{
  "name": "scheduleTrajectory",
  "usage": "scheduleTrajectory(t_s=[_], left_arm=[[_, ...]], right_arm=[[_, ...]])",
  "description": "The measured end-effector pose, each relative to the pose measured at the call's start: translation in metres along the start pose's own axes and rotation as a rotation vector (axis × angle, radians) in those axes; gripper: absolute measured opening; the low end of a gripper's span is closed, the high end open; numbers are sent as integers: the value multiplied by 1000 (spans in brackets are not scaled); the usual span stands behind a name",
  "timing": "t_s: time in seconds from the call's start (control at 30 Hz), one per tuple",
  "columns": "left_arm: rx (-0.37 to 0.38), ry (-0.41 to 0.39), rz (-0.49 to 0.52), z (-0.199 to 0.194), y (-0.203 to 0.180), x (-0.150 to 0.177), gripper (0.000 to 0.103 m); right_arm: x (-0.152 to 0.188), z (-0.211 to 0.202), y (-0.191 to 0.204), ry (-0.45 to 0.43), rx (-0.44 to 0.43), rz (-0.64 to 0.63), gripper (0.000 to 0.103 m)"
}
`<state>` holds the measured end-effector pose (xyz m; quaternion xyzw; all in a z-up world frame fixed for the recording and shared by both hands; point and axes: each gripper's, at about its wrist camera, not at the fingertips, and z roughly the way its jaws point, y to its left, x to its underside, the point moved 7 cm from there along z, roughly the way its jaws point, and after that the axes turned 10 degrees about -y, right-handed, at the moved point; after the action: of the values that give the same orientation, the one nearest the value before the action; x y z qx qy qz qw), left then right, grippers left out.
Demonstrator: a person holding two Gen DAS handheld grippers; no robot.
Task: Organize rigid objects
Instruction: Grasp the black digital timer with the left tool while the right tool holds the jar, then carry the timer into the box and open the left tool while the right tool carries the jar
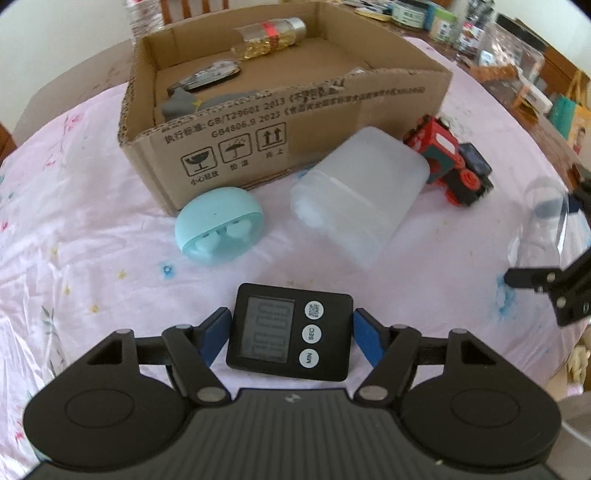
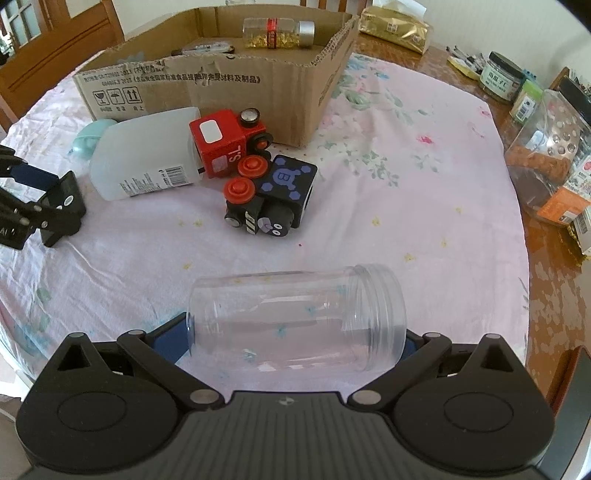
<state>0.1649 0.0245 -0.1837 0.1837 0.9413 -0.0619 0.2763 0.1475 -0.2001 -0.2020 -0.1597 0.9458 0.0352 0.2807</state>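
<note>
My left gripper (image 1: 290, 332) is shut on a black digital timer (image 1: 290, 332), its blue pads against the timer's two sides. My right gripper (image 2: 295, 332) is shut on a clear plastic jar (image 2: 295, 317) lying on its side, mouth to the right. On the pink cloth lie a teal earbud case (image 1: 219, 225), a frosted white container (image 1: 360, 195) on its side, and a red and black toy train (image 2: 255, 170). The cardboard box (image 1: 258, 140) behind them holds a bottle of gold flakes (image 1: 269, 38) and other items.
Jars, packets and a clear tub (image 2: 546, 147) crowd the wooden table's right edge. A gold packet (image 2: 395, 29) lies behind the box. The left gripper with the timer shows in the right wrist view (image 2: 55, 206) at the left.
</note>
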Motion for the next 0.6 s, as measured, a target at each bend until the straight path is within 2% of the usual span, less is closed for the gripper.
scheduleTrajectory(t_s=[0.27,0.6], left_arm=[[16,11,31,0,-1,1,76],[16,12,22,1,-1,-1,70]], right_arm=[[-7,-10,3,-1,4,-47,103],[-16,-11,3,-23,9,-45,103]])
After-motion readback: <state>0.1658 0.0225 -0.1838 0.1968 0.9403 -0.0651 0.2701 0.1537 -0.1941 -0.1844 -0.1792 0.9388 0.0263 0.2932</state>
